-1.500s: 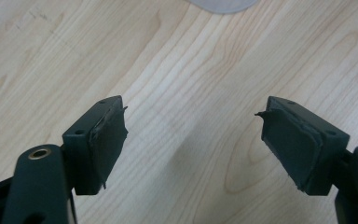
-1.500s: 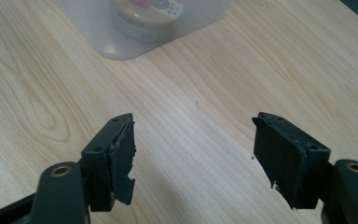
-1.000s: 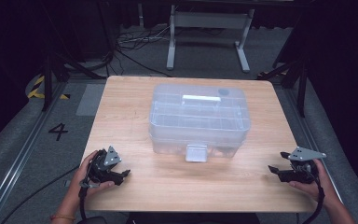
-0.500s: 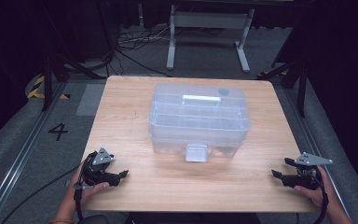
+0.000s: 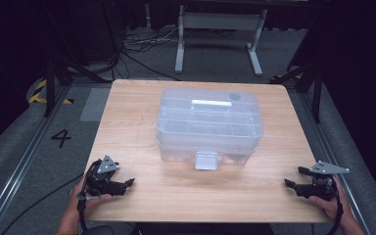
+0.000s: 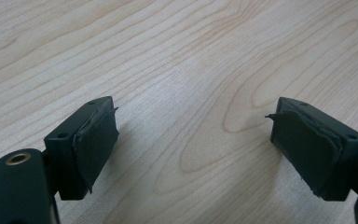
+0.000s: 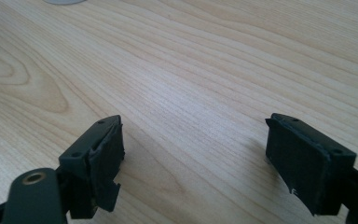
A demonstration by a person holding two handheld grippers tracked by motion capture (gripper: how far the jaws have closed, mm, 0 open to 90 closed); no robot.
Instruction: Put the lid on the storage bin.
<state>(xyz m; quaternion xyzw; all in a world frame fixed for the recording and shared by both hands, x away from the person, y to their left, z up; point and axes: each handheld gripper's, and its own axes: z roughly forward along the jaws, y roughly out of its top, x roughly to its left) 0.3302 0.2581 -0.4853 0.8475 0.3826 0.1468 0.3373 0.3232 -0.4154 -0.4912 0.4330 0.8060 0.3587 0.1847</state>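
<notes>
Clear plastic box (image 5: 209,125) with a white handle on its lid sits closed at the middle of the wooden table (image 5: 127,127), its front latch facing the person; left tool (image 5: 127,183) rests near the table's near-left corner, jaws spread wide over bare wood, holding nothing; right tool (image 5: 293,178) lies near the near-right corner, likewise spread and empty; both stand well apart from the box.
</notes>
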